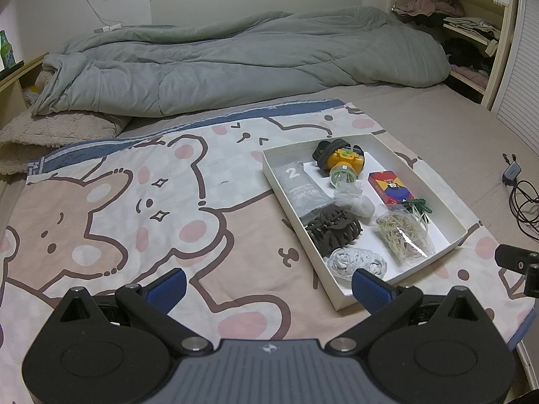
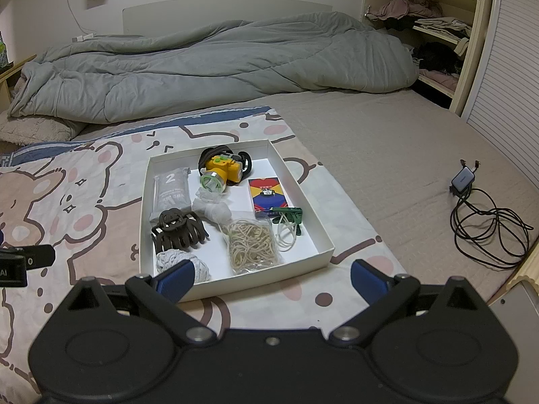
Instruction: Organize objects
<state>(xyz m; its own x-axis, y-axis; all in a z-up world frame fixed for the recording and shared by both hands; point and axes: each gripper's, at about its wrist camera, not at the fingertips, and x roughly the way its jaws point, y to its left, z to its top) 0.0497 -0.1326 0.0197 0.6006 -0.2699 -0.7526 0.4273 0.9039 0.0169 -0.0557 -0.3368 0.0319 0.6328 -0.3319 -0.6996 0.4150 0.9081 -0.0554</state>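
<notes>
White tray [image 2: 323, 235] lies just ahead of both spread grippers [image 2: 269, 279].

- A shallow white box [image 2: 323, 235] lies open on the bed's bear-print blanket.
- Inside: a yellow headlamp [image 2: 224, 168], a grey pouch [image 2: 171, 190], a brown hair claw [image 2: 178, 232], bagged rubber bands [image 2: 251, 245], a colourful small box [image 2: 267, 197].

Crowded tray [image 2: 323, 242], bare blanket [image 1: 134, 202] left (cable [image 2: 488, 229] right)
</notes>
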